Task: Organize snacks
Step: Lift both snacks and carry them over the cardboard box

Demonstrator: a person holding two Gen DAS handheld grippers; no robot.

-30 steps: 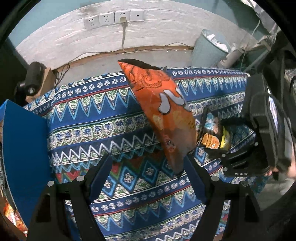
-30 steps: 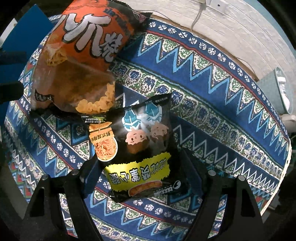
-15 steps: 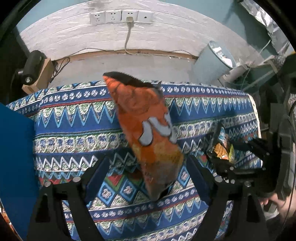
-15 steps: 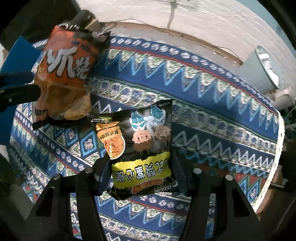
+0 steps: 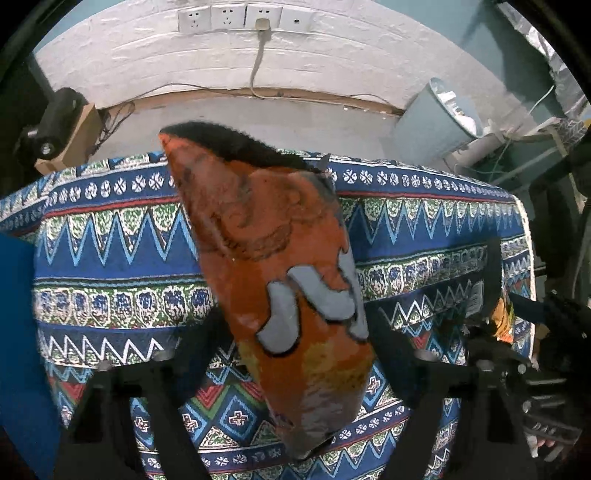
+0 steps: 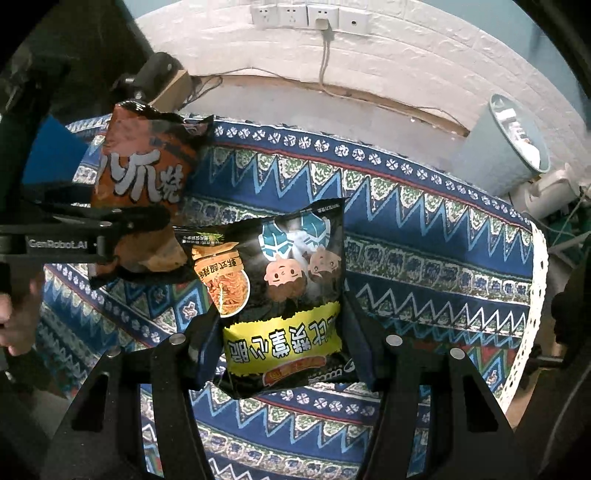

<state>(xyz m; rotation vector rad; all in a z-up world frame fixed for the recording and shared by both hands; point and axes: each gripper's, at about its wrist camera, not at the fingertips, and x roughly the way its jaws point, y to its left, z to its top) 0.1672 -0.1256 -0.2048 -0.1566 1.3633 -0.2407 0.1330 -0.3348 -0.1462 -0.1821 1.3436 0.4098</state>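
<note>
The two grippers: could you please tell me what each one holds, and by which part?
The left gripper grips the orange snack bag near its lower end; the right gripper grips the black snack bag by its lower sides.

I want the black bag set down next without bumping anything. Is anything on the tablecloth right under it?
Nothing visible. The black snack bag hangs in the right gripper above bare patterned tablecloth; the orange snack bag, in the left gripper, hangs off to its side.

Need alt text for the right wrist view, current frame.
The right gripper holds a black and yellow snack bag above a blue patterned tablecloth. At left, the left gripper clamps an orange snack bag. Behind: white brick wall, wall sockets, grey bin.
</note>
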